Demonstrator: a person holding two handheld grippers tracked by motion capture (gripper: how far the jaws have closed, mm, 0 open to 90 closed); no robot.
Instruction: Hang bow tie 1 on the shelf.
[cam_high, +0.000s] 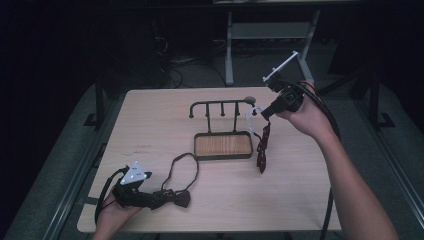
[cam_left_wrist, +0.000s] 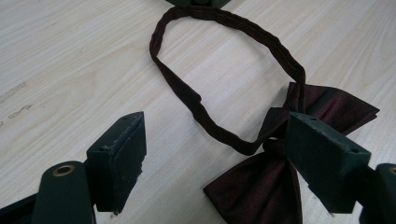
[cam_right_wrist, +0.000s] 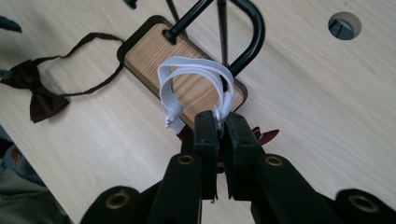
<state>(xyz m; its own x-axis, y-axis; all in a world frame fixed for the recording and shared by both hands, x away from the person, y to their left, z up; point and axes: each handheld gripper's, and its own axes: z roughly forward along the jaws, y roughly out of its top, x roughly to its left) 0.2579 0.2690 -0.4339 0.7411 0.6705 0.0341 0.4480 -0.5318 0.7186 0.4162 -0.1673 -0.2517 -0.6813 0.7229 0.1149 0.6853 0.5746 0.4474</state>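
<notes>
Two bow ties are being handled around a small black hanging rack (cam_high: 222, 125), and that rack serves as the landmark. The right hand-held gripper (cam_high: 265, 114) is hovering just beside the rack's right end, its jaws pressed together and pinching the white elastic band (cam_right_wrist: 194, 77) of a red patterned bow tie (cam_high: 261, 147), which is dangling below the jaws toward the surface (cam_high: 150, 120). In the right gripper view the white loop is standing open just in front of the rack's curved bar and over its wooden base.

Nearer the person than the rack, and to its left, a dark maroon bow tie (cam_high: 180, 198) is lying flat on the surface, its strap (cam_left_wrist: 224, 74) looping back toward the rack's base. The left hand-held gripper (cam_high: 167, 196) is resting there with its jaws spread wide, one on each side of the bow's knot, not yet squeezing it.

The step in hand appears to be hanging the white-banded tie on the rack. Doing it well probably means keeping the pinch firm near the band's clasp so the loop is staying open, lifting until the loop is clearing the end peg, then carrying it over the peg and lowering before letting go. The dangling bow is likely to swing, so a slow, steady approach should keep it from snagging the rack's uprights.
</notes>
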